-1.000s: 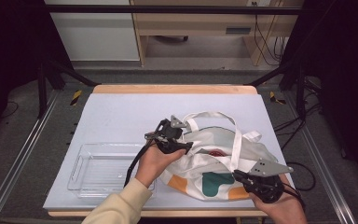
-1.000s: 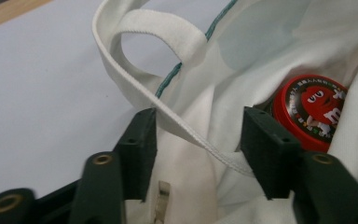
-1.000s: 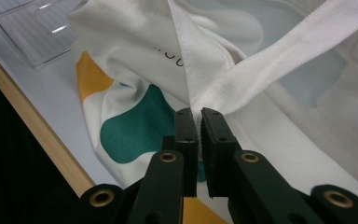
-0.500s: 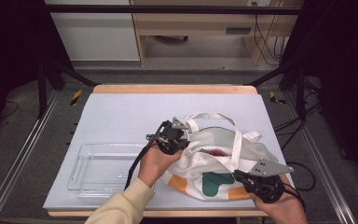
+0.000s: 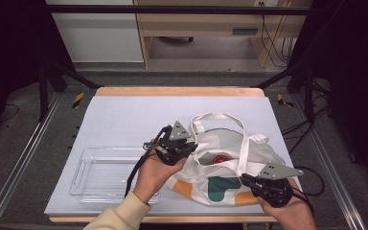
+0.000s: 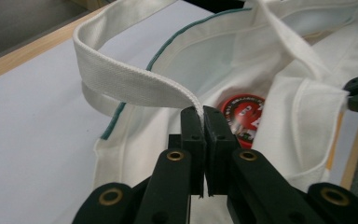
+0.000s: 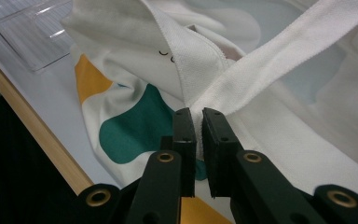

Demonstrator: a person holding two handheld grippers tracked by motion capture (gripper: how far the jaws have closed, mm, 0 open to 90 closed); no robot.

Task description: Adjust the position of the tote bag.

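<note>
The left gripper (image 5: 188, 146) had swung in over the tote bag (image 5: 230, 184), clamped on its rim, the right gripper (image 5: 248, 181) pinching the near edge, probably opening it.

red disc label (image 6: 243, 116) in bag, text unreadable

We see a white tote bag (image 5: 230, 163) with orange and teal patches lying on the desk's right half, its mouth held open. A red round thing (image 6: 243, 117) lies inside. Its handles (image 5: 219, 116) loop up; a clear tray (image 5: 100, 172) sits just left.
</note>
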